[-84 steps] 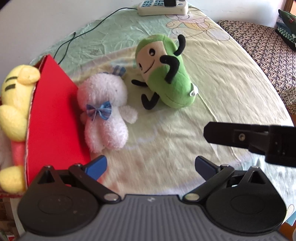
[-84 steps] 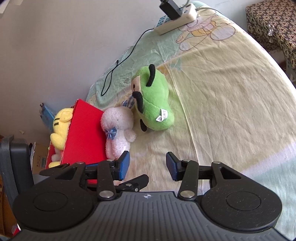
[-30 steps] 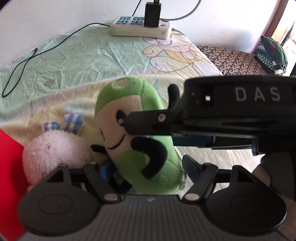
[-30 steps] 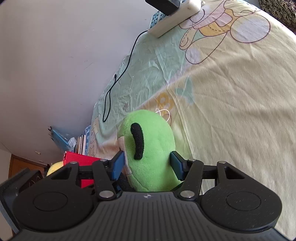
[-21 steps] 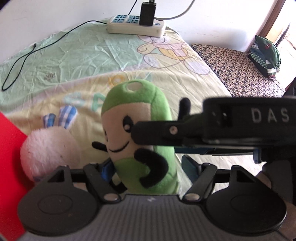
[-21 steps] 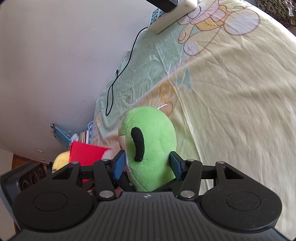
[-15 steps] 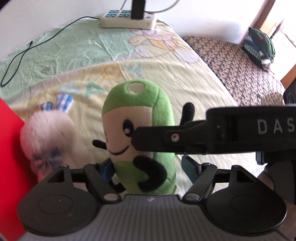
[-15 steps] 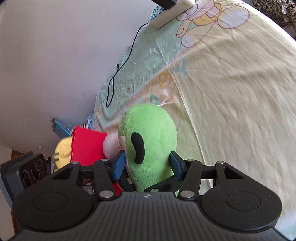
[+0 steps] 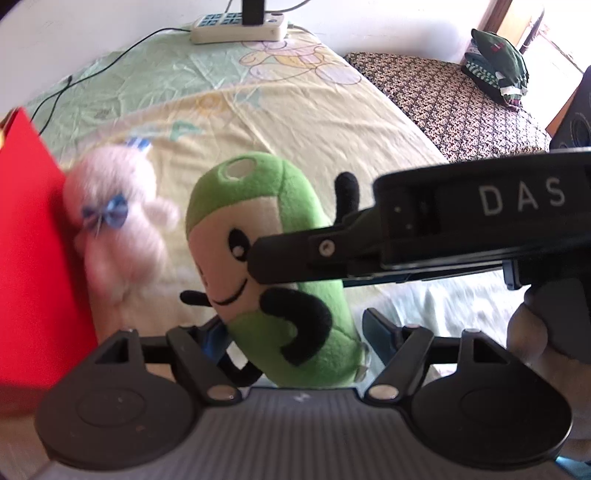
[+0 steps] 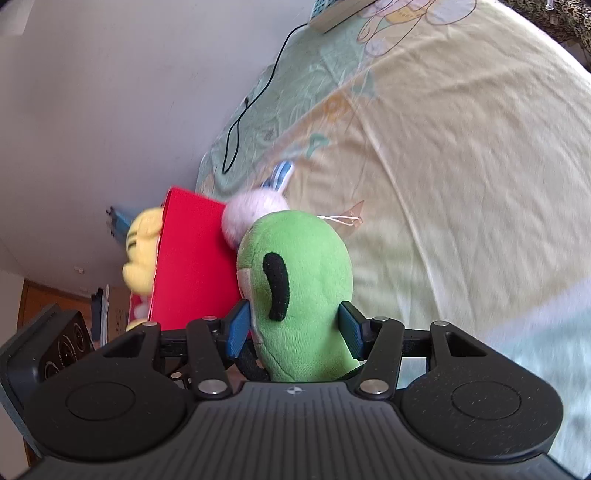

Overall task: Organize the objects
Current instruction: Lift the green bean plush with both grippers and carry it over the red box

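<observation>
Green plush toy [image 10: 299, 280], flat earlier, now upright between right gripper's [image 10: 293, 328] clamped jaws; left gripper's [image 9: 291, 339] jaws wide.

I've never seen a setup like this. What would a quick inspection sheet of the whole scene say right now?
Surface: bed sheet, pale yellow and green with cartoon prints, wrinkled.
Job's things: green plush held upright; pink plush leaning against the red box; yellow plush inside the box.
Clutter: folded green clothing on a patterned seat.
Grippers: right gripper shut on the green plush; left gripper fingers on either side of its lower end, grip unclear.
Cables: power strip with plug, black cord trailing across the sheet.
Surroundings: plain wall.
</observation>
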Action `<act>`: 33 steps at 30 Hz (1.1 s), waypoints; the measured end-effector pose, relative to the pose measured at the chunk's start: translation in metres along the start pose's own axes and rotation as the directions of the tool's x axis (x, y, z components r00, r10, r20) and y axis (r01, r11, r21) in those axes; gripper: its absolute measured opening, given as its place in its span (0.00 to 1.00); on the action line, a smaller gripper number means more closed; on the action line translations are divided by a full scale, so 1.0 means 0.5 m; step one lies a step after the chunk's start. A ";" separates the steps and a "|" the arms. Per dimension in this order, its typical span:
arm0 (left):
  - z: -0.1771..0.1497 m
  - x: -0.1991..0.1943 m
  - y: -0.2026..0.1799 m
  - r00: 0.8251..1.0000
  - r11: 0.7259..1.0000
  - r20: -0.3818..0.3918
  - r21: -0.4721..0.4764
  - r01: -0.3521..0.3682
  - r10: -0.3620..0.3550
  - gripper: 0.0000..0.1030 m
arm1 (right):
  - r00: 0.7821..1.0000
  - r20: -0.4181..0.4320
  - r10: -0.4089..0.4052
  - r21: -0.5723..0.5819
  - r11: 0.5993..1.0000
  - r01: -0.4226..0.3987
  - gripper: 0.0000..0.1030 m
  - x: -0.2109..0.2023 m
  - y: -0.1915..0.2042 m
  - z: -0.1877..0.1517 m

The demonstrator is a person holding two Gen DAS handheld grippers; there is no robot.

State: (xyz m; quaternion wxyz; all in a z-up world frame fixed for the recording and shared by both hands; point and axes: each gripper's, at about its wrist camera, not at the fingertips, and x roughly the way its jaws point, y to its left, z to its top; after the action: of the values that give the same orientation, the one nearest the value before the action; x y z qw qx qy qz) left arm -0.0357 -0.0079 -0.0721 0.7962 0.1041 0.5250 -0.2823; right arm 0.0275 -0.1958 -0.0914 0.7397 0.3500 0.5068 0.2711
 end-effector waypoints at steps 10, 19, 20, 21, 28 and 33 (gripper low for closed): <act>-0.064 -0.073 0.016 0.997 0.996 0.051 -0.065 -0.057 0.060 0.73 | 0.995 -0.073 0.064 -0.079 0.994 -0.070 0.53 0.009 0.054 -0.045; -0.102 -0.154 0.047 0.990 0.997 0.126 -0.060 -0.052 0.059 0.73 | 0.991 -0.088 0.101 -0.143 0.983 -0.113 0.53 0.010 0.128 -0.087; -0.103 -0.165 0.052 0.989 0.997 0.139 -0.053 -0.047 0.054 0.73 | 0.991 -0.079 0.105 -0.148 0.982 -0.116 0.53 0.008 0.138 -0.090; -0.106 -0.176 0.058 0.987 0.998 0.154 -0.044 -0.042 0.048 0.73 | 0.992 -0.069 0.110 -0.152 0.981 -0.119 0.53 0.007 0.147 -0.092; -0.115 -0.250 0.111 0.973 0.999 0.232 0.034 -0.026 0.017 0.73 | 0.989 0.018 0.145 -0.148 0.979 -0.140 0.53 0.012 0.218 -0.127; -0.119 -0.296 0.155 0.958 0.997 0.285 0.077 0.000 -0.022 0.73 | 0.983 0.094 0.159 -0.155 0.977 -0.143 0.53 0.018 0.268 -0.150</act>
State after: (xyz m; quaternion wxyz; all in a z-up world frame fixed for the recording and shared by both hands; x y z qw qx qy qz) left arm -0.0816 0.1332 0.0247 0.8574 0.0896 0.3941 -0.3185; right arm -0.0458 -0.0893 -0.0084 0.7668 0.3456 0.4172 0.3443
